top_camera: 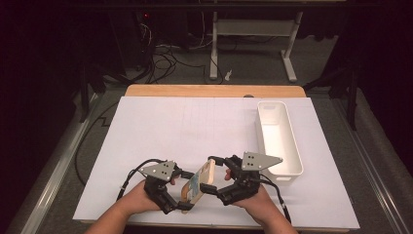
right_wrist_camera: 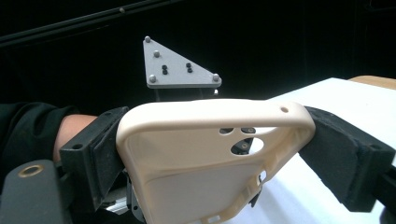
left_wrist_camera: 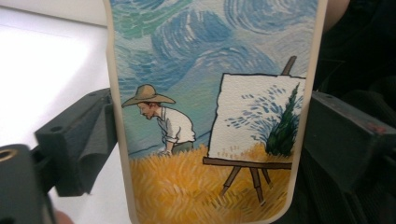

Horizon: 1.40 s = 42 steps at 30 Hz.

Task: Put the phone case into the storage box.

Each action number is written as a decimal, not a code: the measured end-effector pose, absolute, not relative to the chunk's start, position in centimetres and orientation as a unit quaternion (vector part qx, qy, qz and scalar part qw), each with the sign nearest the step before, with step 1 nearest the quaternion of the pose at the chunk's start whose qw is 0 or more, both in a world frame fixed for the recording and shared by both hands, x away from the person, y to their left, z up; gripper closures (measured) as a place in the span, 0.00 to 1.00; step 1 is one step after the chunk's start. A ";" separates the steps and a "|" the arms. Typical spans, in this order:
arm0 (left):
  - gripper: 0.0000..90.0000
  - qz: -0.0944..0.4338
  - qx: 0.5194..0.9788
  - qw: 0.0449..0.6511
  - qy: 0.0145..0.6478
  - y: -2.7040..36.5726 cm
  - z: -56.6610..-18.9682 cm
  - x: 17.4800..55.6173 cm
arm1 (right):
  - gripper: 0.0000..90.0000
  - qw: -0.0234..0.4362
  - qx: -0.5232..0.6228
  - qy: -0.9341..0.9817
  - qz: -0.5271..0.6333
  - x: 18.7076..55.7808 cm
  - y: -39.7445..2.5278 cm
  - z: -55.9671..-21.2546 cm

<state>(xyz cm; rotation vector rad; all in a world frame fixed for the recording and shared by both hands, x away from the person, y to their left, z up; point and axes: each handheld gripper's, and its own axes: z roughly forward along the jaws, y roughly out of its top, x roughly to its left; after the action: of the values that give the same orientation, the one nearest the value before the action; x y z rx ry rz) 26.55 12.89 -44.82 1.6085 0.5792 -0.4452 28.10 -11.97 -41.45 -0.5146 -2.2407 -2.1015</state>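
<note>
Both grippers, left [top_camera: 181, 194] and right [top_camera: 212, 183], clamp the cream painted-back phone case [top_camera: 197, 187] at lower centre; white plastic bin [top_camera: 280, 139] awaits, unfilled.

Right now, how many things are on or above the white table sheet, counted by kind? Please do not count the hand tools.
Cream phone case with a painted back, held between both tools: 1
White oblong plastic bin: 1
Total: 2

Phone case [top_camera: 197, 185]: cream shell, painted back showing a straw-hatted painter at an easel, empty, tilted up on edge above the desk's near edge.
</note>
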 end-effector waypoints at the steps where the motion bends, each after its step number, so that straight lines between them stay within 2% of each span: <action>1: 0.09 -0.194 0.703 0.635 0.254 12.9 -44.8 26.6 | 0.14 0.014 -0.165 -0.719 -0.675 28.1 -12.0 -41.4; 8: 0.01 -0.194 0.695 0.640 0.265 13.0 -44.6 26.7 | 0.14 0.014 -0.165 -0.719 -0.675 28.1 -11.9 -41.4; 23: 0.00 -0.155 0.682 0.655 0.287 14.3 -44.2 27.3 | 0.14 -0.004 -0.173 -0.718 -0.675 28.0 -12.4 -41.2; 34: 0.00 -0.105 0.667 0.663 0.323 15.4 -44.3 28.2 | 0.14 -0.018 -0.172 -0.723 -0.669 27.8 -12.5 -41.2; 42: 0.01 -0.036 0.647 0.666 0.368 16.6 -44.2 28.6 | 0.14 -0.032 -0.178 -0.721 -0.668 27.7 -12.9 -41.0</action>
<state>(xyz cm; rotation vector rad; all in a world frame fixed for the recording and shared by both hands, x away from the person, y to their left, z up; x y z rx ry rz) 28.60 16.61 -44.16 1.4614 0.8318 -0.0813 27.73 -12.93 -41.03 -0.5708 -2.3131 -2.1432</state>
